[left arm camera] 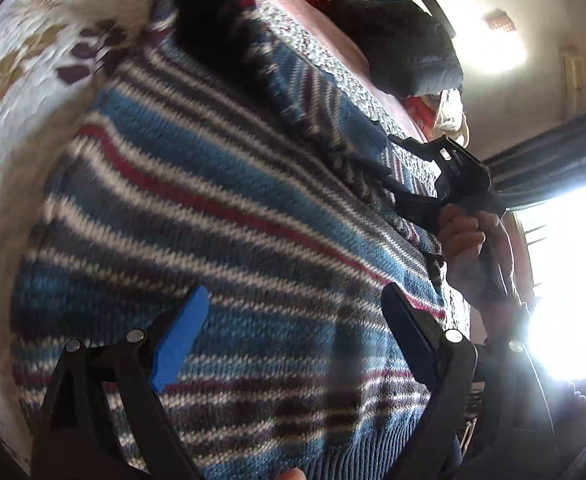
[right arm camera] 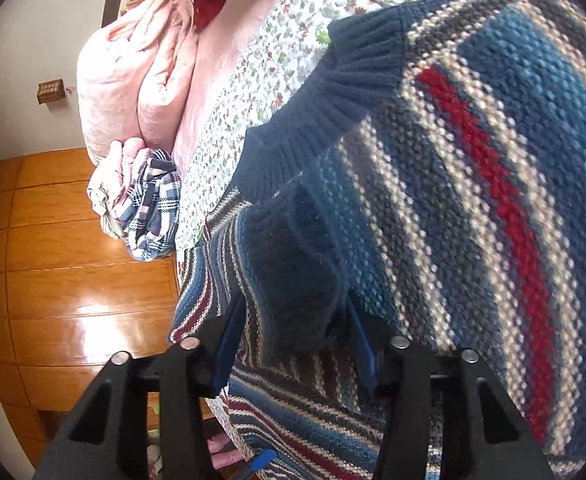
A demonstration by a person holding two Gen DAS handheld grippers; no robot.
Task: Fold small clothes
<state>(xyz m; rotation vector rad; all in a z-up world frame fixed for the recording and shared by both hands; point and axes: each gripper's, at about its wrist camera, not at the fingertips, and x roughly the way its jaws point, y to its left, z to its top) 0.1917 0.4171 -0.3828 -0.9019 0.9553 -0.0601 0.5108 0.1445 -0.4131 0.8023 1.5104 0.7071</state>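
A striped knitted sweater (left arm camera: 229, 208) in blue, grey, white and red lies spread on a bed covered by a flowered bedspread (left arm camera: 33, 52), and it fills most of both views.

In the left wrist view, the left gripper (left arm camera: 293, 320) hangs over the near part of the sweater with its two fingers wide apart, the blue pad (left arm camera: 181, 340) of the left finger showing; nothing sits between them. Farther right in the same view, the right gripper (left arm camera: 445, 176) is at the sweater's right edge, held by a hand (left arm camera: 465, 240), with a bright window (left arm camera: 573, 280) behind it.

In the right wrist view, a wooden floor (right arm camera: 61, 288) lies at the left, and beside it a pink quilt (right arm camera: 133, 72) and a bundle of checked cloth (right arm camera: 153, 208) sit at the bed's far left side. To the right of these, the sweater's dark ribbed collar (right arm camera: 333, 92) runs across the middle. The right gripper (right arm camera: 293, 320) has a bunched fold of the sweater, dark ribbing included, between its two fingers; the cloth fills the gap and the fingers seem to press on it from both sides.
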